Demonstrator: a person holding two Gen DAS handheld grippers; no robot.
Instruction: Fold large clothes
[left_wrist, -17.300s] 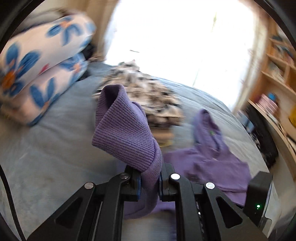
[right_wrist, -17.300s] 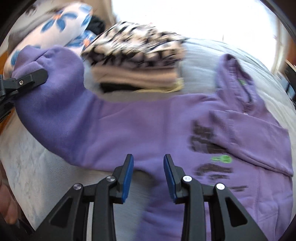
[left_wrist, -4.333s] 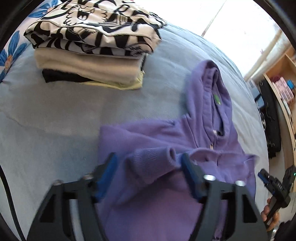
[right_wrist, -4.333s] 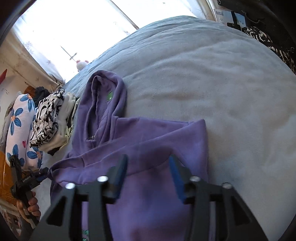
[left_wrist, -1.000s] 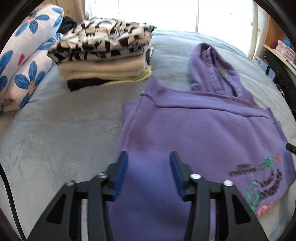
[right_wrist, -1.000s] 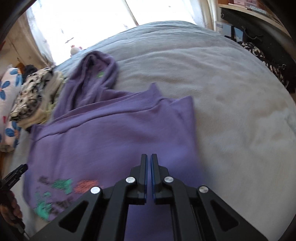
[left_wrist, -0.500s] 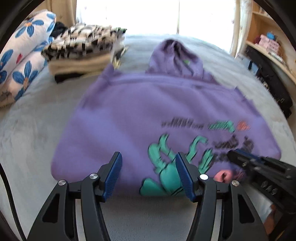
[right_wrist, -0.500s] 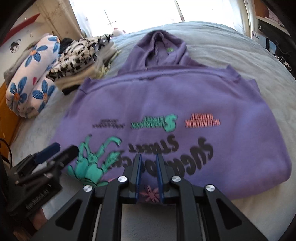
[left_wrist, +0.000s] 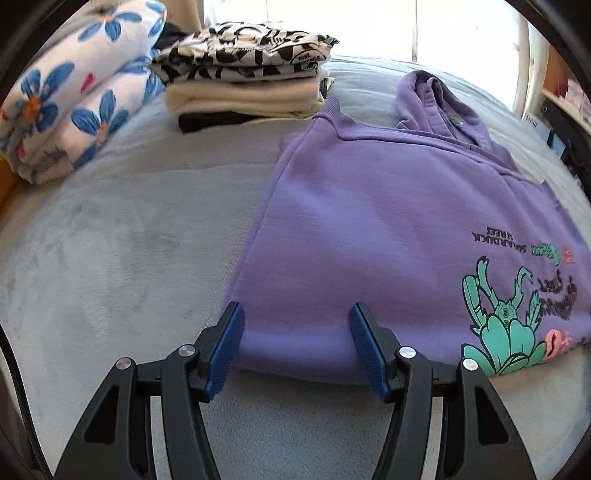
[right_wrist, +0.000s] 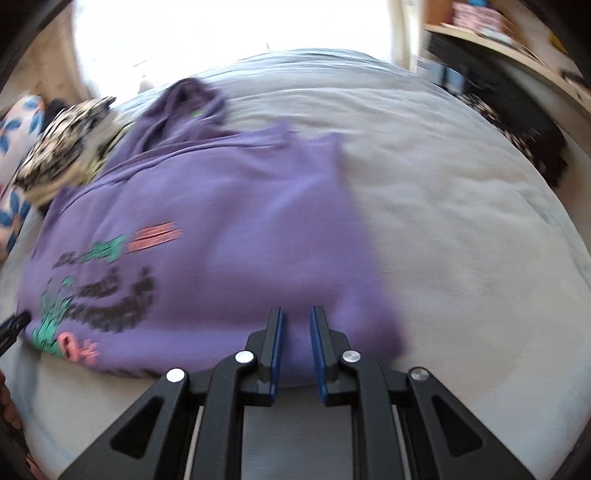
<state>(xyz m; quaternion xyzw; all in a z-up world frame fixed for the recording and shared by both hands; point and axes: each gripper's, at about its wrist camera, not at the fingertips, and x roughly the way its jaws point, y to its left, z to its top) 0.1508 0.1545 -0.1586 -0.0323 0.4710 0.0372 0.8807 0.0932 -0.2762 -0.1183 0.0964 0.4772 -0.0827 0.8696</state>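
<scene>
Bedding in pale grey-blue (left_wrist: 110, 240) fills most of both views, a soft plush cover running back toward a bright window. On it lies the purple hoodie (left_wrist: 369, 221), spread flat with its printed side up, sleeves tucked in and hood (left_wrist: 432, 96) pointing away toward the window; a green creature, pink flower and dark lettering sit near its lower hem. Beyond the hoodie's shoulder rests a stack of folded clothes (left_wrist: 243, 74), black-and-white patterned on top, cream beneath, dark at the bottom. Beside that stack lie two white pillows with blue flowers (left_wrist: 74, 85). A wooden shelf (right_wrist: 498, 40) shows at the right edge of the blurred right wrist view.

The left gripper (left_wrist: 297, 328) is spread wide, grasping nothing, its blue pads straddling the hoodie's near hem corner. The right gripper (right_wrist: 295, 332) has its jaws parted only a little at the hem's other side; whether fabric is pinched between them is unclear.
</scene>
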